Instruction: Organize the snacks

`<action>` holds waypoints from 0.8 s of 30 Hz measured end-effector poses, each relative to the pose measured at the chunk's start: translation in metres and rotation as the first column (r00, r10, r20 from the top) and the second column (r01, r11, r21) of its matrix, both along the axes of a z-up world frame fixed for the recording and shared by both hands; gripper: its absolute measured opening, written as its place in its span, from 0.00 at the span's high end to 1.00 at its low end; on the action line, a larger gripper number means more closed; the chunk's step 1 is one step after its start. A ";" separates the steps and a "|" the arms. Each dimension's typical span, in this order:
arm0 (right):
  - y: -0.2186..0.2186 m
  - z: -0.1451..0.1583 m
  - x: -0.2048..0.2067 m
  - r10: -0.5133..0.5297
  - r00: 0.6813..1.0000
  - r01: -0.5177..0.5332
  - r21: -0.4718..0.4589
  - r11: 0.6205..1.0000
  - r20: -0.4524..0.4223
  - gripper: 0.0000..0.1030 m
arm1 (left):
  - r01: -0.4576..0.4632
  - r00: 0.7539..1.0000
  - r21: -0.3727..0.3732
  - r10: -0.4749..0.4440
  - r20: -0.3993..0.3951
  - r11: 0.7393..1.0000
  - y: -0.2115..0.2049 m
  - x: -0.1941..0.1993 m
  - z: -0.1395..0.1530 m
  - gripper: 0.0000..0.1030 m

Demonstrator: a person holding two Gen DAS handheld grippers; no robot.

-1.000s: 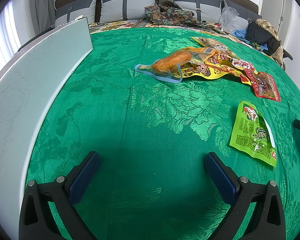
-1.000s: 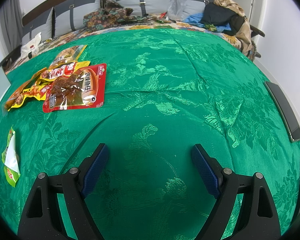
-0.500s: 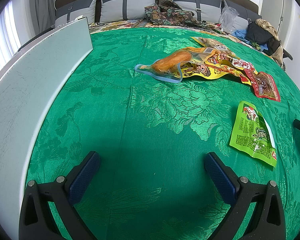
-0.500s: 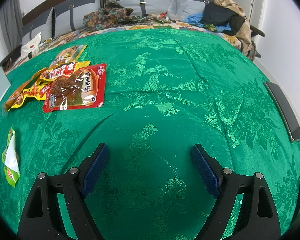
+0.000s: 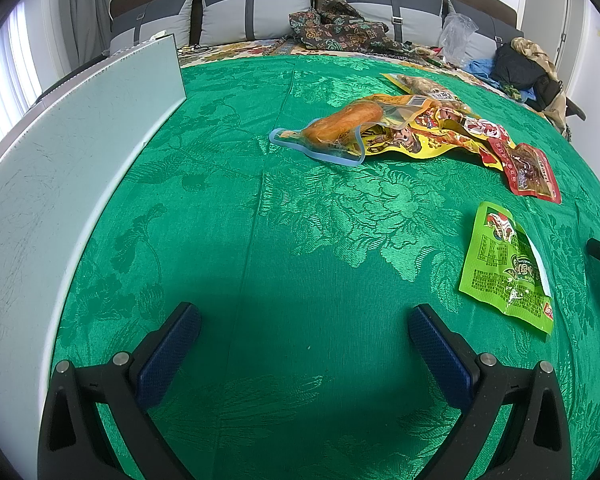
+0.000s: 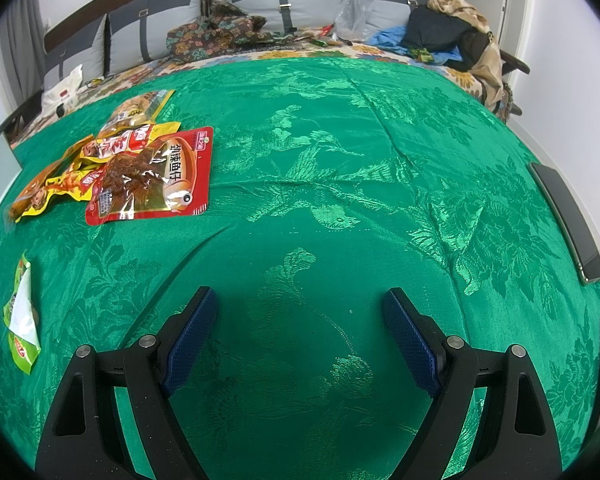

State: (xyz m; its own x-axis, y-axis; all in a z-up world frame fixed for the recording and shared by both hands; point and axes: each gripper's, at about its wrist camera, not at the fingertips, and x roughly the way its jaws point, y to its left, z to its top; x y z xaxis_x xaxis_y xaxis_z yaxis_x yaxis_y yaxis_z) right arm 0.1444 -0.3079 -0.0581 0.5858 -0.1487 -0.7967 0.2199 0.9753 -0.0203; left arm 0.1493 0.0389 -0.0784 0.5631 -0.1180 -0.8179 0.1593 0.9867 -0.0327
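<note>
green patterned tablecloth point(image 5: 228, 208) fills the left view; left gripper point(image 5: 304, 344) is wide apart and empty, with the green packet point(image 5: 504, 268) lying alone, right of the snack pile point(image 5: 412, 132). right view: right gripper point(image 6: 300, 332) also gapes empty, red packet point(image 6: 152, 176) far left of it, so sorting looks not begun.

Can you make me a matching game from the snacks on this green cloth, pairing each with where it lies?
Things:
1. green packet
2. red packet
3. clear pouch with the orange snack
4. white board

Places:
A. standing along the cloth's left edge
B. alone, nearest the grippers
C. leftmost end of the snack pile
D. right end of the snack pile

Pairs: 1-B, 2-D, 3-C, 4-A
</note>
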 end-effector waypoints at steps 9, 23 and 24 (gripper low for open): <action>0.001 0.000 -0.001 0.000 1.000 0.000 0.000 1.000 0.000 0.14 | 0.000 1.000 0.000 0.000 0.000 1.000 0.000 0.000 0.000 0.00; 0.000 0.000 0.000 -0.001 1.000 0.001 0.000 1.000 0.000 0.14 | 0.000 1.000 0.000 0.000 0.000 1.000 0.000 0.000 0.000 0.00; 0.000 0.000 0.000 -0.001 1.000 0.001 -0.001 1.000 0.000 0.14 | 0.000 1.000 0.000 0.000 0.000 1.000 0.000 0.000 0.000 0.00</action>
